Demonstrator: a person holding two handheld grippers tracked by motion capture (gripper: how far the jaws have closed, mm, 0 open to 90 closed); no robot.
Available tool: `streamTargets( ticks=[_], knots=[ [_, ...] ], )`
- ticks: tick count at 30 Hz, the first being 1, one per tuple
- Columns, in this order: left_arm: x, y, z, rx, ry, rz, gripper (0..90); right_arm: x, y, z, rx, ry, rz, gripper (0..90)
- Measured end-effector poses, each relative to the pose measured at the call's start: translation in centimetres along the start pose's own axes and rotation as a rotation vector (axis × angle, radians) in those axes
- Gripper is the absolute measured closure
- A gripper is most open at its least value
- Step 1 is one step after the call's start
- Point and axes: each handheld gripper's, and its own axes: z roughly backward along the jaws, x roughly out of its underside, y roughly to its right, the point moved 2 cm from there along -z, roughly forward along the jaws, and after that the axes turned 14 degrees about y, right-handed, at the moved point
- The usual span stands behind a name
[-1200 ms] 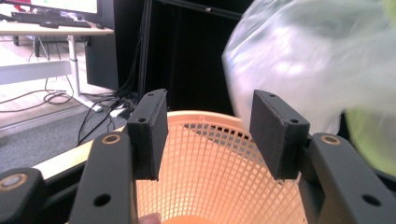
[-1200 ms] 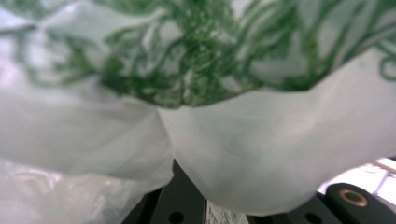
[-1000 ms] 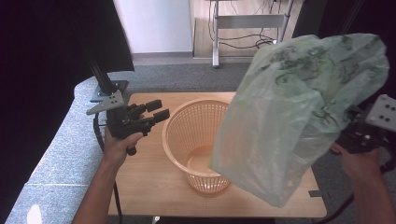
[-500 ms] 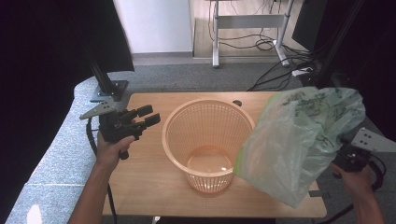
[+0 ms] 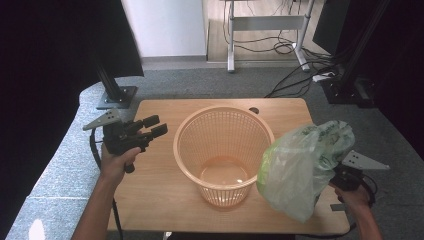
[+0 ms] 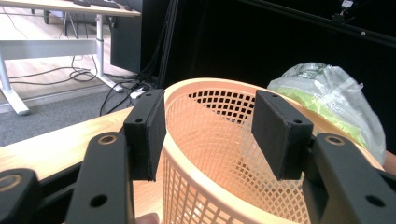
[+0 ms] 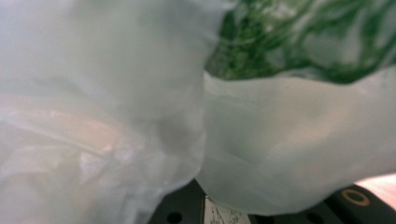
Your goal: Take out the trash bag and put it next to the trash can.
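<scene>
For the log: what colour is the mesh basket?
Light orange basket, shown best in the high view.

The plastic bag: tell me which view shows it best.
The high view: the whole plastic bag shows there, hanging at the right gripper beside the orange basket. The left gripper view catches just its top behind the basket's rim. The right gripper view presses so close that it shows blurred film.
</scene>
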Motion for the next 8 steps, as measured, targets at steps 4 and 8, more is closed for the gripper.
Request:
streamTargets(
  ticks=[4,8],
  knots=[
    [-0.13,-0.04,0.20,-0.002,0.004,0.003,44.9,-0.02,-0.14,-0.08,0.040,0.006,-0.001,55.0],
    [-0.10,-0.11,0.28,0.002,0.006,0.008,44.7,-0.13,-0.36,0.16,0.053,0.010,-0.049,25.7]
  ],
)
